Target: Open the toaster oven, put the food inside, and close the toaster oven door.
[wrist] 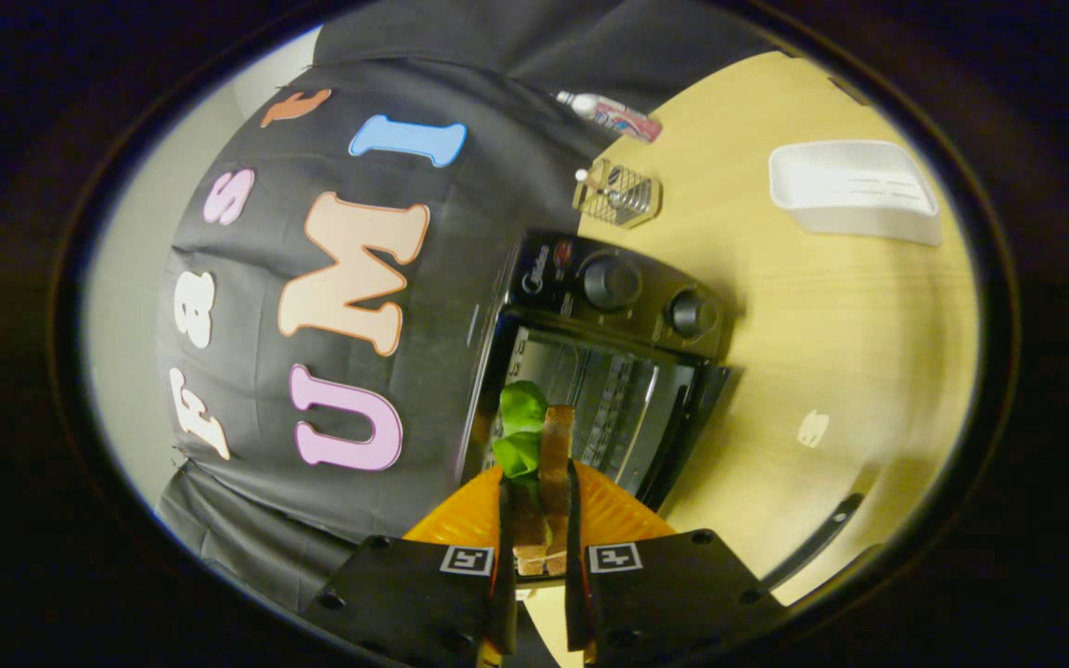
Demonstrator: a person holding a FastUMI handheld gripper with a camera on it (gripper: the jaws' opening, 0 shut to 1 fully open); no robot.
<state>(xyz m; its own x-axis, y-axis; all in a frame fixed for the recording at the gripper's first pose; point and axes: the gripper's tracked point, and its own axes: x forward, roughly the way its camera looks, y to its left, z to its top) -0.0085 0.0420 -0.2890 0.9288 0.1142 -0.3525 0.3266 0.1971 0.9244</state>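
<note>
A sandwich (548, 482) with green lettuce sits clamped between the gripper (539, 547) fingers, above an orange plate (618, 515), just before the toaster oven (604, 371). Farther across the wooden worktop (831, 343) lie a wire basket (618, 193) and a white tray (855, 190).

Sandwich (548, 482) lower part hidden between claw (539, 557) fingers; toaster oven (604, 371) interior indistinct.
</note>
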